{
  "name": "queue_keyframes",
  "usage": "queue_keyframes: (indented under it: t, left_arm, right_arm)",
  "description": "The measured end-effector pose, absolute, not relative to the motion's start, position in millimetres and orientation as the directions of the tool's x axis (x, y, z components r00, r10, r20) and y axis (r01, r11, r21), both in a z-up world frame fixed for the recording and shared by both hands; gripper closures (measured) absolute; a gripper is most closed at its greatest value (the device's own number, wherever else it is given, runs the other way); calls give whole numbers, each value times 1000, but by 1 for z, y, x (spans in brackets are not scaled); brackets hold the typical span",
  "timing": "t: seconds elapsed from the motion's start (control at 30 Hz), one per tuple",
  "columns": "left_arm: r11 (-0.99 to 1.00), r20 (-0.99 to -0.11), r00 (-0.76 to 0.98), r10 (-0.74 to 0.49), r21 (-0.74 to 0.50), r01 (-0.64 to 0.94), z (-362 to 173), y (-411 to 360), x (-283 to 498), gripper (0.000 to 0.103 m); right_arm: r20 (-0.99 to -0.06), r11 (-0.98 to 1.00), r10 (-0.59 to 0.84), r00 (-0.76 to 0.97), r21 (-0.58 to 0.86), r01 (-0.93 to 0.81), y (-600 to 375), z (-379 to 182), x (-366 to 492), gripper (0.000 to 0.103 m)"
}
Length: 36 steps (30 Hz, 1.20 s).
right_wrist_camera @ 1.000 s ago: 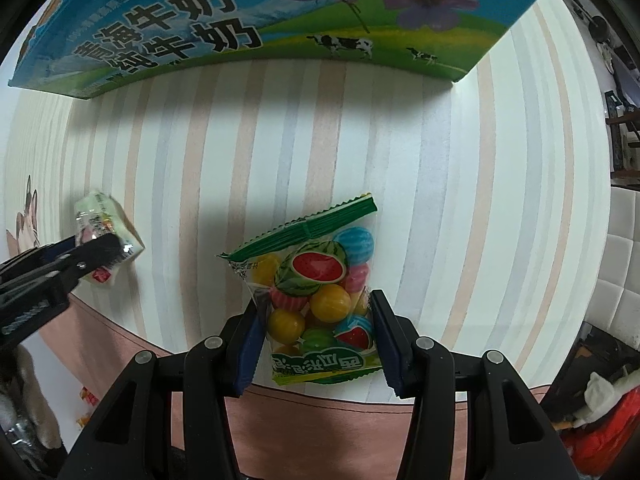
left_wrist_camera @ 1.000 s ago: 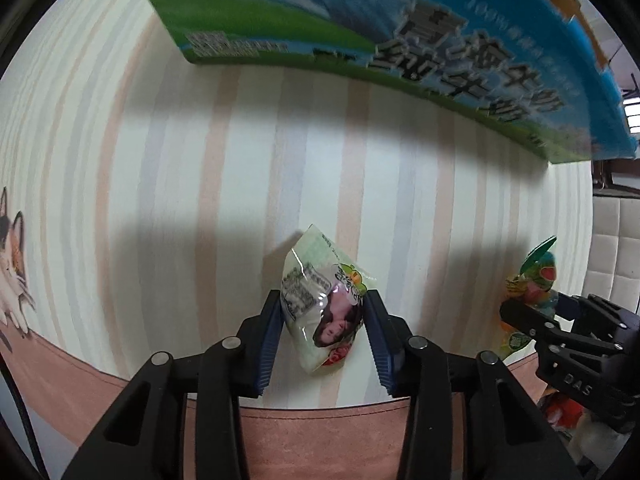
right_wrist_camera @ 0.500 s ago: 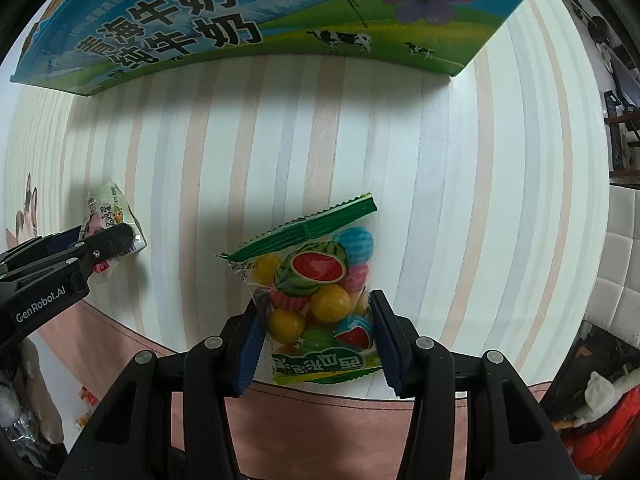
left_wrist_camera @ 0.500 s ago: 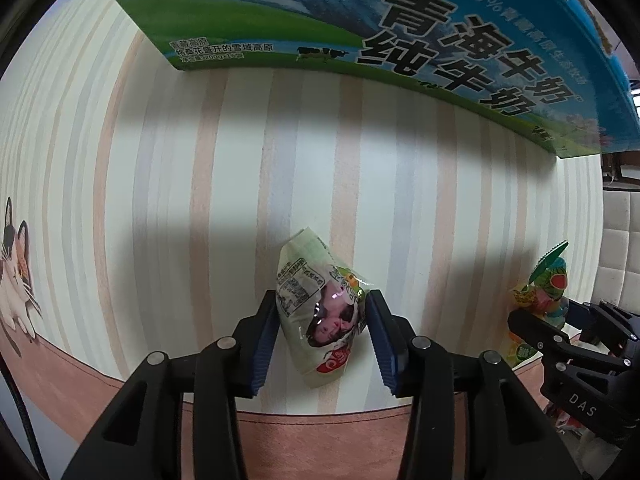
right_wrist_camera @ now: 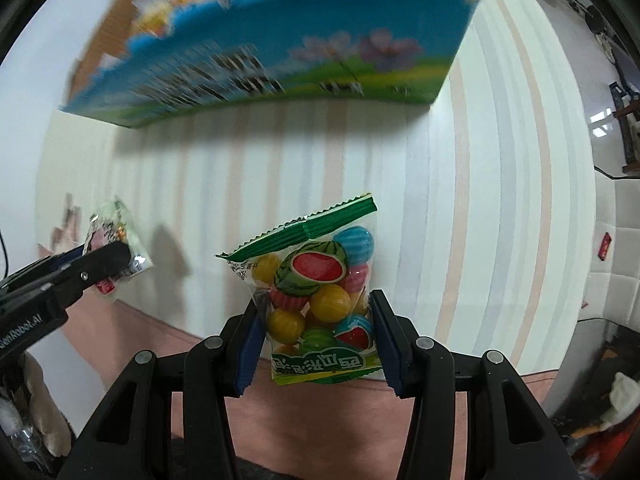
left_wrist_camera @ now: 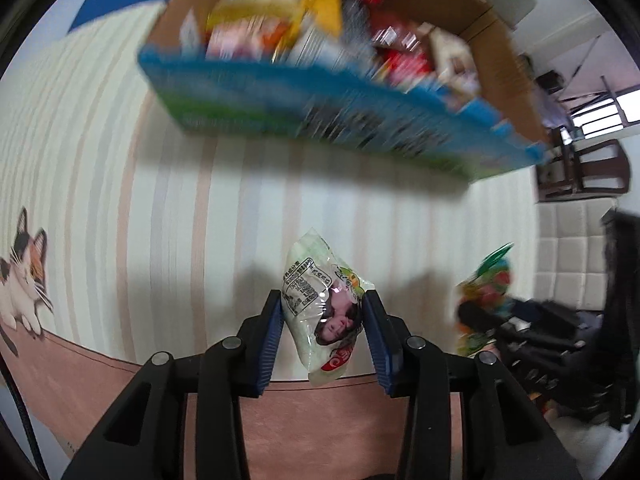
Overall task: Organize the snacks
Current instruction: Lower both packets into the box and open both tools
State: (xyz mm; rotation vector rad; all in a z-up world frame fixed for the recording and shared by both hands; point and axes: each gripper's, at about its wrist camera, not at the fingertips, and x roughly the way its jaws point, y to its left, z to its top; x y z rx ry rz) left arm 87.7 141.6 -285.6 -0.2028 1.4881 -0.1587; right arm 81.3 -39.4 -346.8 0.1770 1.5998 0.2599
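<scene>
The left gripper is seen pinching a small pale-green snack packet between its blue pads, the packet standing tilted with its top pointing toward 11 o'clock and its lower end hanging below the pads. The right gripper is clamped on a clear bag of fruit-shaped candies, whose green crimped top is directed toward 1 o'clock. Both packets are held above the striped cloth covering the desk, on which their shadows are cast. In the left wrist view the candy bag, blurred, is found at 3 o'clock, gripped by the other tool; in the right wrist view the pale packet is found at 9 o'clock in the other gripper's black fingers. At 12 o'clock in both views an open blue milk carton box is set on the desk, well apart from the grippers, and is filled with assorted snack packs, motion-blurred. A cartoon cat is printed on the cloth at 9 o'clock in the left view.
</scene>
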Motion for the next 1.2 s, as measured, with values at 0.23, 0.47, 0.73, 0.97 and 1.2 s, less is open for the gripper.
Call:
queue_keyframes:
  t: [0.23,0.47,0.73,0.97,1.2]
  left_arm:
    - [957,-937,195,-291,-283,66,-208,121,128,66]
    - [960,-939,208,-273,-253,116,-190,106,206,66]
    - [974,-968,125,-216,-206,90,-229,108,294,66]
    - [985,-989,28,-142,-138,101,-271,105,326,65]
    - [985,-990,42,-137,-132,107,-273,105,322,24]
  right_arm:
    - [-919,925,380,105,377,-53,-51,-267,108,50]
    - [-898,917,397,191,396,-41,-54,-237,187,50]
    - [-920,929,367,139,371,-1,-45,-276,260,50]
    - [-917,918,390,87,394,43,-46,-315,296,15]
    - [-945,946,317,77,321,42,-52,-320,301,11]
